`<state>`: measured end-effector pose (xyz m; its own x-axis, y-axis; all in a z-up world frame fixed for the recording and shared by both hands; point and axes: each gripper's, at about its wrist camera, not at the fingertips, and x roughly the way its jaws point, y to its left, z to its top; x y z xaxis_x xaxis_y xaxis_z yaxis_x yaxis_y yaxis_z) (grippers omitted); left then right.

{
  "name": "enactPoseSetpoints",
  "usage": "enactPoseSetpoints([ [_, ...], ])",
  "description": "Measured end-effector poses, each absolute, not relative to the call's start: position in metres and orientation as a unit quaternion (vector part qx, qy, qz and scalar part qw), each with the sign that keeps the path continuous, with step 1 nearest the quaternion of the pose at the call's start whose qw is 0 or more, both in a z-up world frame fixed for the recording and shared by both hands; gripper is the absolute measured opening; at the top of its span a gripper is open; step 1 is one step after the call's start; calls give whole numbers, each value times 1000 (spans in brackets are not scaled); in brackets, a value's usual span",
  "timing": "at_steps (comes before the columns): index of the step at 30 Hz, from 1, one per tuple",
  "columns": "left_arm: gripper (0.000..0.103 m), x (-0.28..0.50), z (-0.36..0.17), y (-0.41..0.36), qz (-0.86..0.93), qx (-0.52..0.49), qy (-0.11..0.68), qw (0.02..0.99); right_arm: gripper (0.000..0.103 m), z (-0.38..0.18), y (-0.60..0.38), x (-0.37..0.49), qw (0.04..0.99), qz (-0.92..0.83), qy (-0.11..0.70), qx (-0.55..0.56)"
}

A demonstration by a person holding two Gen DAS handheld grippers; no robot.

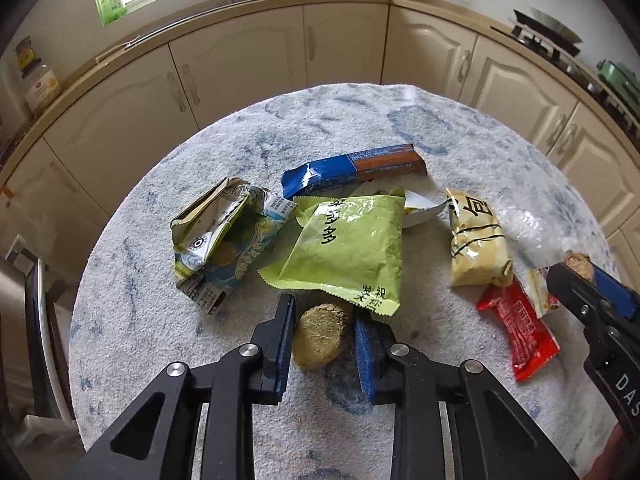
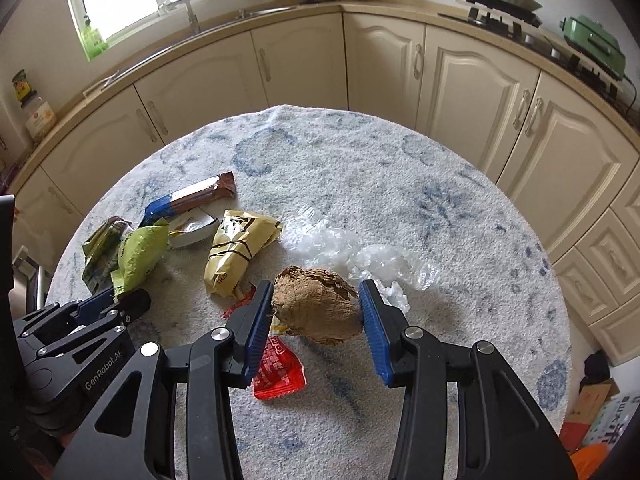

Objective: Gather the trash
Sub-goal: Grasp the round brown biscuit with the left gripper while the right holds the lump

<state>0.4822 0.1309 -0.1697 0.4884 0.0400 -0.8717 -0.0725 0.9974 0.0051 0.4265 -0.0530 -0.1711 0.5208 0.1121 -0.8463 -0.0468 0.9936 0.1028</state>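
Note:
My left gripper (image 1: 323,316) is shut on a round olive-brown wad (image 1: 320,338) that rests on the cloth-covered round table (image 1: 360,120), just below a green snack wrapper (image 1: 352,252). My right gripper (image 2: 316,286) is shut on a brown crumpled paper ball (image 2: 316,310), held a little above the cloth. In the left wrist view the right gripper (image 1: 580,280) shows at the right edge with the ball (image 1: 578,264). The left gripper (image 2: 116,300) shows at the left of the right wrist view.
More litter lies on the table: a crushed blue-green carton (image 1: 216,240), a blue and brown bar wrapper (image 1: 352,168), a cream packet (image 1: 476,248), a red wrapper (image 1: 516,328) and clear crumpled plastic (image 2: 340,248). Cream kitchen cabinets (image 2: 384,64) curve behind.

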Motion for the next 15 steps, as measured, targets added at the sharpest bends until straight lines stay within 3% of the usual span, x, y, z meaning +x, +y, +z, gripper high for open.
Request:
enactPoseSetpoints([
  [15,24,418,-121,119,13,-14,473,881,44,-132,-67,371,887,33,459,36],
])
